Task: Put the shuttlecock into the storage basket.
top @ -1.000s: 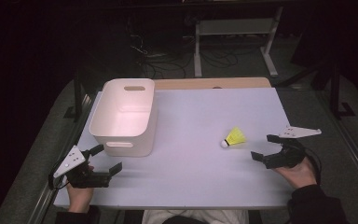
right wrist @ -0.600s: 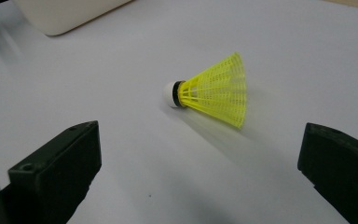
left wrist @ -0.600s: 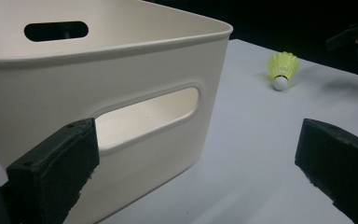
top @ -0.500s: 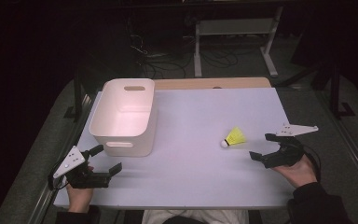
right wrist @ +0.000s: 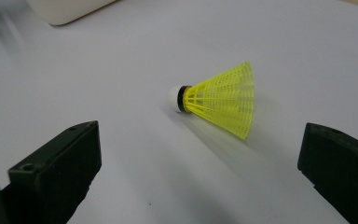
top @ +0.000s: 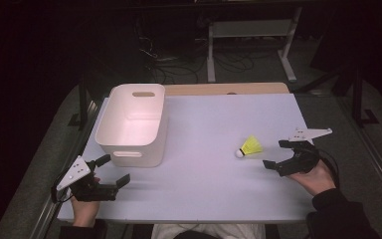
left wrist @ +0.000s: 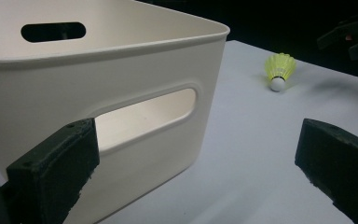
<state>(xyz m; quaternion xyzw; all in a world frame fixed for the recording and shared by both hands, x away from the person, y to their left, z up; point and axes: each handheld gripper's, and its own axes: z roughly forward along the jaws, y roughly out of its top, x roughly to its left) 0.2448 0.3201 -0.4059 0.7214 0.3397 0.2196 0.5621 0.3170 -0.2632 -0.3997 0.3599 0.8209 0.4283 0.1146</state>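
beside shuttlecock [top: 249, 147] | right hand-held gripper [top: 275, 154] wide apart, empty | left hand-held gripper [top: 113, 171] likewise

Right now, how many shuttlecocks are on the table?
1. The shuttlecock lies on its side on the table, just ahead of the open right gripper, apart from the bin. The bin looks empty inside.

A white table [top: 204, 189] stands before a metal frame [top: 248, 30] and floor cables [top: 179, 64].
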